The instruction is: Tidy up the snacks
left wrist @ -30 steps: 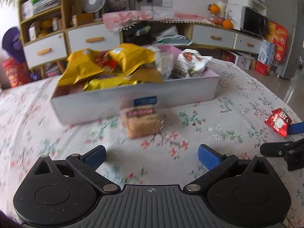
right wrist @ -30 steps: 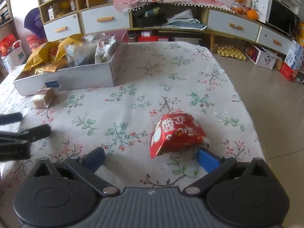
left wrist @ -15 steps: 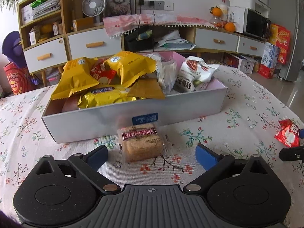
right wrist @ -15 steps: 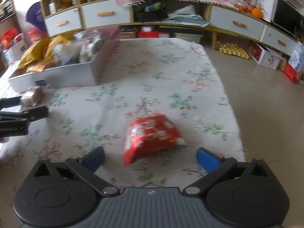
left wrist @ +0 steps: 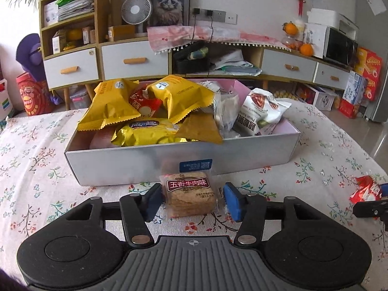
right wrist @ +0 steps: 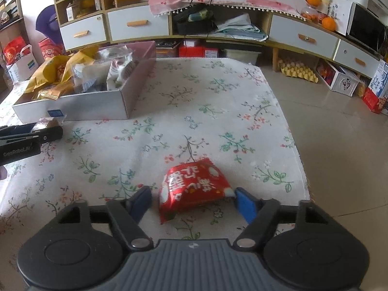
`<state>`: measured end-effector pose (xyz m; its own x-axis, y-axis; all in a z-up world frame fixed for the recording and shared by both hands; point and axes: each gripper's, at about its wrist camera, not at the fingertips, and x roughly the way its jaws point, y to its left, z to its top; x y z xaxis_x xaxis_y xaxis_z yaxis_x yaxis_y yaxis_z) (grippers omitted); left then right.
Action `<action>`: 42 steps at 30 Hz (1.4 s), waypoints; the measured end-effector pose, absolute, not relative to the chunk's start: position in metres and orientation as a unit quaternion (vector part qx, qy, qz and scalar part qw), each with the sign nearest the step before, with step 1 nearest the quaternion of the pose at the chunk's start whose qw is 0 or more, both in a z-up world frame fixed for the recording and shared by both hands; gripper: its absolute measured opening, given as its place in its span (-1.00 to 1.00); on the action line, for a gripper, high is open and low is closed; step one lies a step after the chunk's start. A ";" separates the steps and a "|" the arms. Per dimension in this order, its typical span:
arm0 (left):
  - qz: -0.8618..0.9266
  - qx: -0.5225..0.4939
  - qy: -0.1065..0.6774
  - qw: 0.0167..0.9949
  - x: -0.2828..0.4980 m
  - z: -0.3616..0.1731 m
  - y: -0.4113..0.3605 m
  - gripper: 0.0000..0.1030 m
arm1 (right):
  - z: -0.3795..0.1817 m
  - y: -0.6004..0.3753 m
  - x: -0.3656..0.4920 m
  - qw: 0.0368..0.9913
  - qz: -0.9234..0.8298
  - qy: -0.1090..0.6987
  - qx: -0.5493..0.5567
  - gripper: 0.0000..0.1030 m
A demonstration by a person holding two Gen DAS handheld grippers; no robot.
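A clear-wrapped brown cracker pack with a dark red label lies on the floral tablecloth, against the front wall of a white snack box. My left gripper is open around the pack, a finger close on each side. A red snack bag lies near the table's right front. My right gripper is open around the bag, its right finger touching the bag's corner. The red bag also shows in the left wrist view. The box holds several yellow, gold and white snack bags.
The table's right edge drops to a tiled floor. A long cabinet with drawers stands behind the table. The left gripper's fingers show at the left of the right wrist view. Bare tablecloth lies between box and red bag.
Both grippers moved forward and narrowed. The left one now has the cracker pack between its fingers. The right one now has the red bag between its fingers.
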<state>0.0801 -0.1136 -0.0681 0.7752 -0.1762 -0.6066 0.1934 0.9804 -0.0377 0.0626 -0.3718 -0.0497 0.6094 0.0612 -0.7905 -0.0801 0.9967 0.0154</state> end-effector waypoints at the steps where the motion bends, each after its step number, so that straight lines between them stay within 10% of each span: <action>1: -0.098 0.012 0.321 0.942 0.080 -0.068 -0.113 -0.06 | -0.049 -0.371 0.063 0.897 0.040 0.440 -0.010 -0.08; 11: -0.104 -0.002 0.346 0.933 0.077 -0.059 -0.106 -0.25 | -0.043 -0.359 0.063 0.896 0.060 0.439 -0.004 -1.00; 20: -0.098 -0.015 0.368 0.925 0.072 -0.055 -0.095 -0.25 | -0.044 -0.351 0.063 0.891 0.075 0.447 -0.006 -0.96; 22: -0.097 -0.019 0.370 0.924 0.071 -0.056 -0.093 -0.25 | -0.043 -0.351 0.064 0.892 0.070 0.447 -0.004 -0.24; 24: -0.097 -0.019 0.371 0.923 0.069 -0.056 -0.093 -0.24 | -0.042 -0.353 0.064 0.896 0.059 0.441 0.002 -0.02; 42: -0.101 -0.006 0.370 0.924 0.062 -0.058 -0.098 -0.24 | -0.046 -0.354 0.090 0.913 -0.029 0.407 -0.017 -0.09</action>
<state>0.0624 -0.0984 -0.0579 0.7062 -0.1912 -0.6817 0.1817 0.9795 -0.0865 0.0903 -0.3543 -0.0464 0.6672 -0.0672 -0.7418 0.0394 0.9977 -0.0549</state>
